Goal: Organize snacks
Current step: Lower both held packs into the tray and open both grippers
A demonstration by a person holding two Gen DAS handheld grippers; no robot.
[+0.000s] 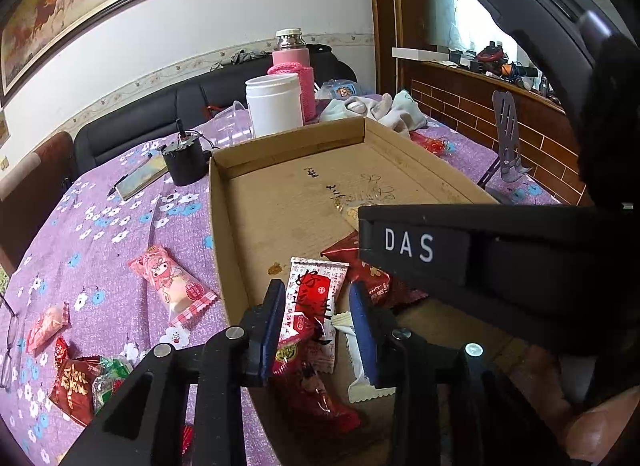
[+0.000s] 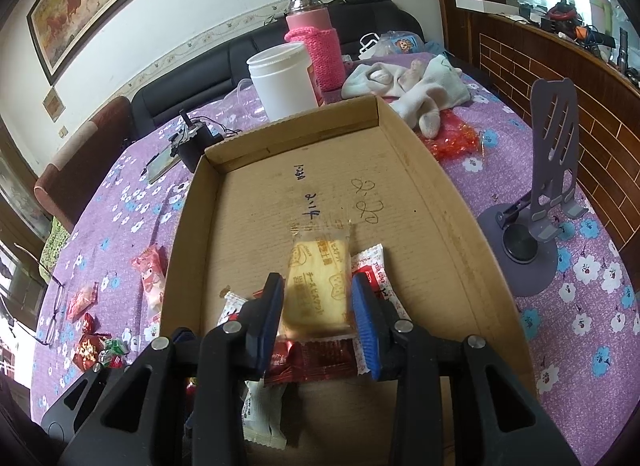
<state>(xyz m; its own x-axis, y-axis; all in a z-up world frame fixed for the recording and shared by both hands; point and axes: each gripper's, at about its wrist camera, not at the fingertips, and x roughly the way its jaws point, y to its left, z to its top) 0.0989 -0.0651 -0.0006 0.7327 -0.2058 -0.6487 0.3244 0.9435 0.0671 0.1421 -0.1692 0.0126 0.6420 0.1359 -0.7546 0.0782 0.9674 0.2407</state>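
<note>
A shallow cardboard box (image 1: 288,201) (image 2: 400,169) lies on the purple flowered table. My left gripper (image 1: 316,302) is open over the box's near corner, with a red-and-white snack packet (image 1: 316,298) lying between its fingers and a red wrapper (image 1: 316,394) below. My right gripper (image 2: 316,300) is open around a clear-wrapped yellow biscuit (image 2: 316,286) that lies on the box floor. A dark red packet (image 2: 312,358) and white packets (image 2: 370,266) lie beside it. The right gripper's body (image 1: 500,266) fills the right of the left wrist view.
Loose snacks lie on the cloth left of the box: a pink packet (image 1: 172,286) (image 2: 154,278), small red and green packets (image 1: 76,382) (image 2: 94,350). A white jar (image 1: 276,103), pink flask (image 2: 316,45), socks (image 2: 412,85), purple phone stand (image 2: 544,193) and glasses (image 2: 52,306) surround it.
</note>
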